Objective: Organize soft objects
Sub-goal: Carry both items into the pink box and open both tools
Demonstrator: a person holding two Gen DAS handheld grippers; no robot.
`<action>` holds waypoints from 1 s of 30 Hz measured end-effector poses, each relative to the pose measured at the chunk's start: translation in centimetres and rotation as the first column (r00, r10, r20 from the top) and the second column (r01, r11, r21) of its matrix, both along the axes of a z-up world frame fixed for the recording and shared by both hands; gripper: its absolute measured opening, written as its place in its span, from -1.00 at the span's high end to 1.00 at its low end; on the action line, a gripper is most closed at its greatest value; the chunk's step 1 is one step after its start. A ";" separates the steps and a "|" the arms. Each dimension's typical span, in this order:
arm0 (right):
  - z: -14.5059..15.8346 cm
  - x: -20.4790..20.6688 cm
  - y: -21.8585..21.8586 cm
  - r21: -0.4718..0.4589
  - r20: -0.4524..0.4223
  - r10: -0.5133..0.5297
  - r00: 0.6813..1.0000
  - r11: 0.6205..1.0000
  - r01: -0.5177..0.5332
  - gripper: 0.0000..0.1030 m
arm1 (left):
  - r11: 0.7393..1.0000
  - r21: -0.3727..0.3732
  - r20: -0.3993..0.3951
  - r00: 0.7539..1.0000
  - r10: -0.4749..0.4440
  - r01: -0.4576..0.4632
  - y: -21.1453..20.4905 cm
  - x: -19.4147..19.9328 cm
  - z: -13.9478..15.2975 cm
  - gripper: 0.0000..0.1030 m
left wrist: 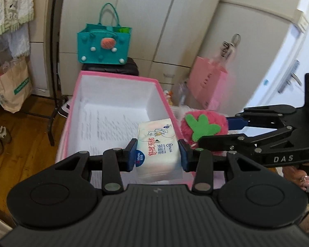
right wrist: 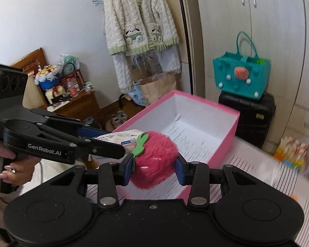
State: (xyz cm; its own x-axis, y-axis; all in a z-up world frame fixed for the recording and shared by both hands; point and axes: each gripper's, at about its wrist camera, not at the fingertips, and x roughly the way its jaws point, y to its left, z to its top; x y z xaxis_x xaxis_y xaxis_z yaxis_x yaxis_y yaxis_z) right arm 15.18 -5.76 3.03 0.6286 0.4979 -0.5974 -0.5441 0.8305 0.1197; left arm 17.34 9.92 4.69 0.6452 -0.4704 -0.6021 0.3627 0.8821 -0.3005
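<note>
We see the pink box [left wrist: 111, 111] lying open, white inside. The left gripper [left wrist: 157, 154] holds a wet-wipe pack [left wrist: 158, 146] over the box's near end, jaws clamped on it. Beside it, the right gripper [right wrist: 154, 167] has its jaws clamped on a plush strawberry [right wrist: 156, 160] at the box's near rim.

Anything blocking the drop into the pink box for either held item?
Nothing visible. The open pink cardboard box shows only its bare white floor. The white wet-wipes pack and fuzzy pink strawberry plush hang at its near edge.

floor: wood [left wrist: 20, 144] | wardrobe [left wrist: 146, 20]: cream doors | wall [right wrist: 41, 20]: white | wooden side table [right wrist: 78, 105] in corner
</note>
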 end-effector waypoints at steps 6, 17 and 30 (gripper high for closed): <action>-1.6 6.1 1.3 -0.109 0.086 -0.081 0.993 0.990 0.090 0.06 | 0.997 0.019 -0.015 0.997 0.075 -0.075 0.2 6.7 -1.6 0.22; -5.9 14.7 2.8 -0.238 -0.027 -0.009 1.000 0.971 0.002 0.07 | 0.987 0.108 -0.101 0.986 0.132 -0.121 -1.7 16.2 -5.9 0.22; -7.6 17.1 3.5 -0.337 -0.034 0.025 0.999 0.941 -0.035 -0.06 | 0.974 0.137 -0.087 0.977 0.194 -0.181 -3.2 18.5 -8.1 -0.01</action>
